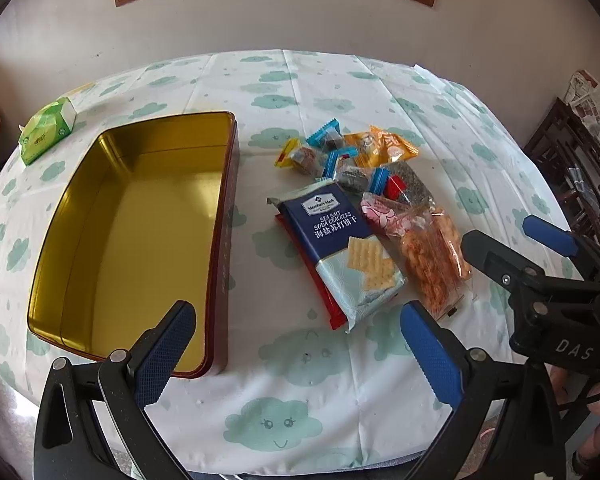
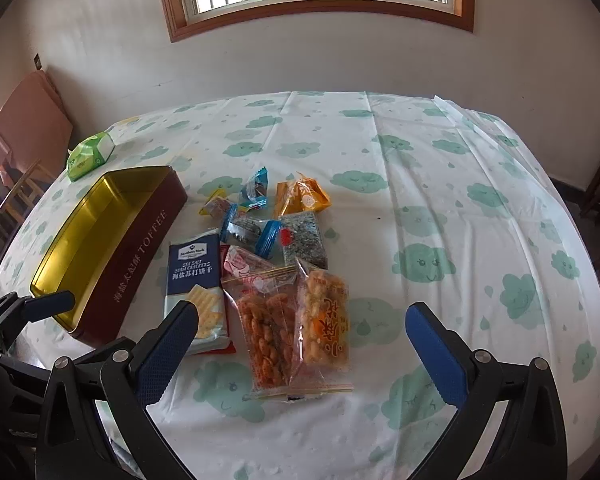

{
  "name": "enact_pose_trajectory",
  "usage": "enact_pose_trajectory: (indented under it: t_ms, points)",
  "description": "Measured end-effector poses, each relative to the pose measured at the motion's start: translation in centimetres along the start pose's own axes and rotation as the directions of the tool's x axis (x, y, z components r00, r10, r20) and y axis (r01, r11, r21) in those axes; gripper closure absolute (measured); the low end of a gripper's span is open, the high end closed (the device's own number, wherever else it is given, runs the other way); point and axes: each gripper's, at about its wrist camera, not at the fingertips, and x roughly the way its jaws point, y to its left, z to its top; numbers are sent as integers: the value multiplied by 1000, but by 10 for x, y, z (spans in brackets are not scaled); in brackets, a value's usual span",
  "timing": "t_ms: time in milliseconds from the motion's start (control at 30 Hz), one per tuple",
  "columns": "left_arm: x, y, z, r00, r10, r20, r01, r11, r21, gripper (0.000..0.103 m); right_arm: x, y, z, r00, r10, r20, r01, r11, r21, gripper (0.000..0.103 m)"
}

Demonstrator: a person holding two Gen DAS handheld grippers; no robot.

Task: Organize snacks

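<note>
An open toffee tin (image 1: 140, 232) (image 2: 100, 240) with a gold inside and dark red walls lies empty on the left of the table. To its right is a heap of snacks: a blue soda cracker pack (image 1: 342, 248) (image 2: 194, 280), clear bags of orange fried snacks (image 1: 432, 256) (image 2: 296, 320), an orange packet (image 1: 384, 146) (image 2: 302, 196) and several small wrapped candies (image 1: 324, 152) (image 2: 252, 212). My left gripper (image 1: 300, 352) is open above the table's near edge, between tin and crackers. My right gripper (image 2: 300, 348) is open over the fried snack bags, holding nothing.
A green tissue pack (image 1: 48, 130) (image 2: 90, 156) lies at the table's far left. The table wears a white cloth with teal clouds (image 2: 440, 208). A wall with a window is behind; dark wooden furniture (image 1: 572, 168) stands on the right, a chair (image 2: 24, 192) on the left.
</note>
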Motion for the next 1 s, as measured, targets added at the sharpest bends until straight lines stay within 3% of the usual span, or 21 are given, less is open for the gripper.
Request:
enact_pose_trajectory:
  t_ms: [467, 1000]
  points:
    - [-1, 1, -3, 996, 85, 5, -85, 996, 13, 2, -4, 2, 4, 1000, 6, 5, -6, 1000, -6, 0]
    - [2, 2, -6, 995, 103, -9, -103, 995, 15, 2, -5, 2, 3, 1000, 1, 4, -1, 1000, -4, 0]
